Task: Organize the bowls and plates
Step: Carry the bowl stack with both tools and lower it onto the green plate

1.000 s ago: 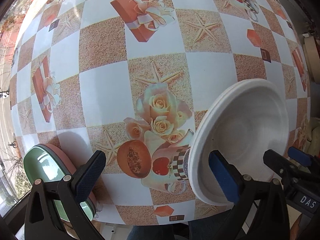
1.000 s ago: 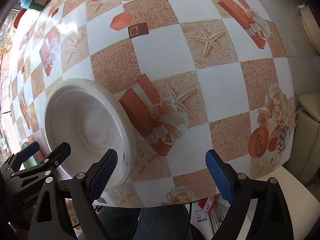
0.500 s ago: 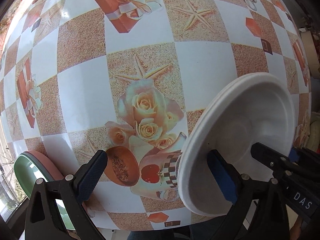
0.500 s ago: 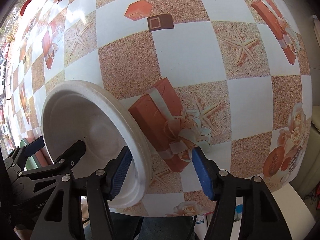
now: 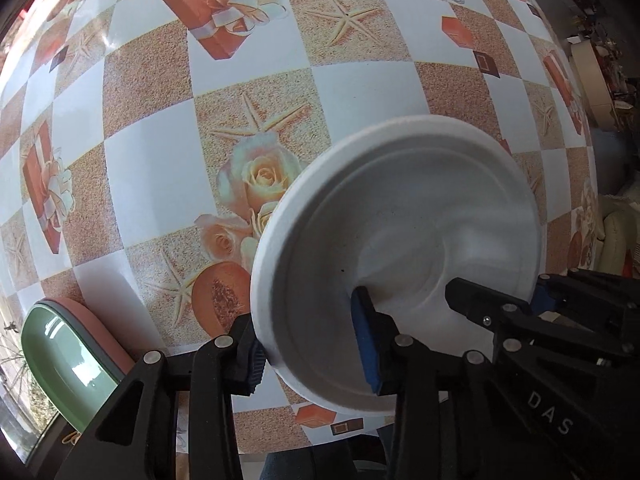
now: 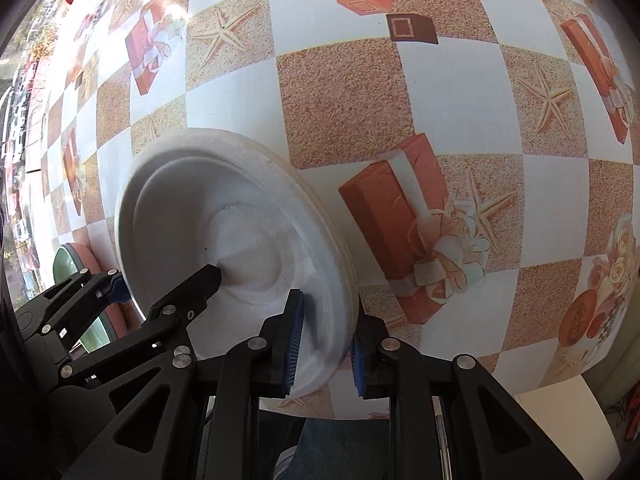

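- A round white foam plate (image 5: 404, 264) with a deep middle is held up on its edge over the checked tablecloth (image 5: 152, 168), the one with printed roses, starfish and gift boxes.
- The left gripper (image 5: 308, 348) has its two fingers pressed together on the plate's near rim. One blue pad (image 5: 366, 344) sits inside the plate and the other finger is behind the rim.
- The right gripper (image 6: 324, 352) pinches the rim on the other side of the plate. One pad is on the inside and one is on the back.
- So both grippers hold the same plate, one on each side.
- A green bowl sitting in a pink bowl (image 5: 72, 352) stands to the left of the plate, near the table's edge.
- The plate looks very light and a bit soft, like foam. I think a hard squeeze could dent or crack the rim.
- The flat rim looks like the best place to grab, because it is thin enough for the fingers to close over.
- It does not look slippery. Its surface is dull and a little rough.
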